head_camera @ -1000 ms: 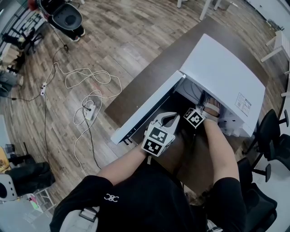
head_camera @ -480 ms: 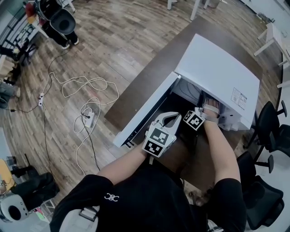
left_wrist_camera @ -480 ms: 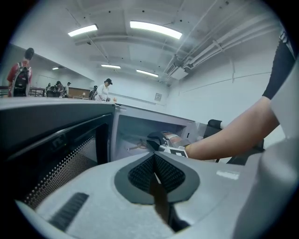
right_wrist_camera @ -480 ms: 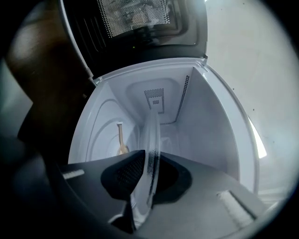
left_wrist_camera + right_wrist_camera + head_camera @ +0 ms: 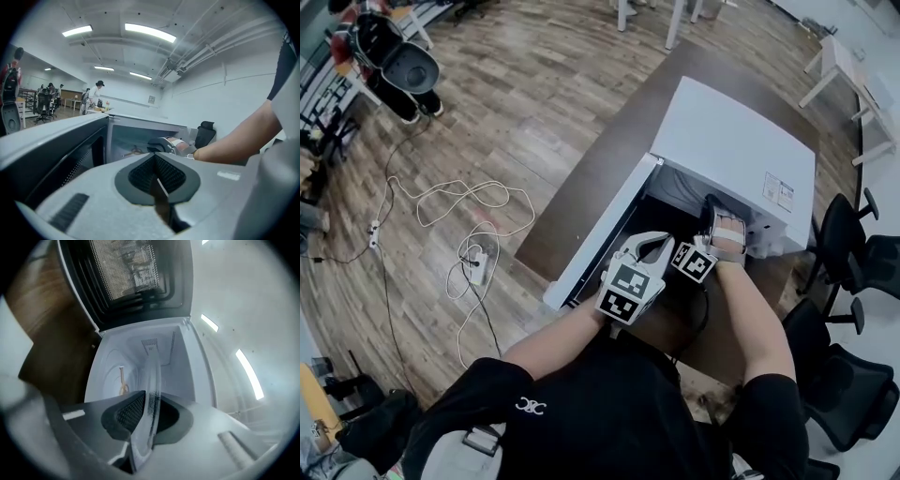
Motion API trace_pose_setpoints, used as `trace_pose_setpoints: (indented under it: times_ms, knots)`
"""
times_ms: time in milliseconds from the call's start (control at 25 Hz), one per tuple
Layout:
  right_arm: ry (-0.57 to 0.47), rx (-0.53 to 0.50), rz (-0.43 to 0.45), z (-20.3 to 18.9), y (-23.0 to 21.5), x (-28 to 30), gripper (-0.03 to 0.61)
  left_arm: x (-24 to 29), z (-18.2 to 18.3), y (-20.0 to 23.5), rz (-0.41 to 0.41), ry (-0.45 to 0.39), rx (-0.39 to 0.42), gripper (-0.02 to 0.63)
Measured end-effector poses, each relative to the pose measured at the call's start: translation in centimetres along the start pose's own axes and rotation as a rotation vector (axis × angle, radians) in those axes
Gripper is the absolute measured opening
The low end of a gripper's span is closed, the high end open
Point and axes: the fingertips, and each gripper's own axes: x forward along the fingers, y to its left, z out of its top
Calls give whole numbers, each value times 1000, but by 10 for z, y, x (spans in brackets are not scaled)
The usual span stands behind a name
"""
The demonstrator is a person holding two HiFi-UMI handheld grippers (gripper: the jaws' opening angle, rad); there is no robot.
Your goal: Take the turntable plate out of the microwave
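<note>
Your right gripper (image 5: 146, 416) pinches the glass plate (image 5: 153, 376) by its near rim, and most of the plate reaches ahead into the microwave (image 5: 187, 371). With so thin a hold it could slip or knock the walls. Your left gripper (image 5: 157, 176) is pressed together, empty.

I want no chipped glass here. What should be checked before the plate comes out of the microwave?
1. Right gripper clamped on the clear glass turntable plate: ok.
2. White microwave door open wide: ok.
3. Left gripper shut, empty, outside the cavity: ok.
4. Plate's far rim clear of the cavity walls: cannot tell.
5. Free spot on the brown wooden table: cannot tell.
</note>
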Motion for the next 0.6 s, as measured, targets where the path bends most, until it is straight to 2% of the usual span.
trace_pose_setpoints:
  times_ms: [600]
  knots:
    - [-16, 1, -2, 11, -20, -82, 52, -12, 13, -12, -84, -23, 45, 8]
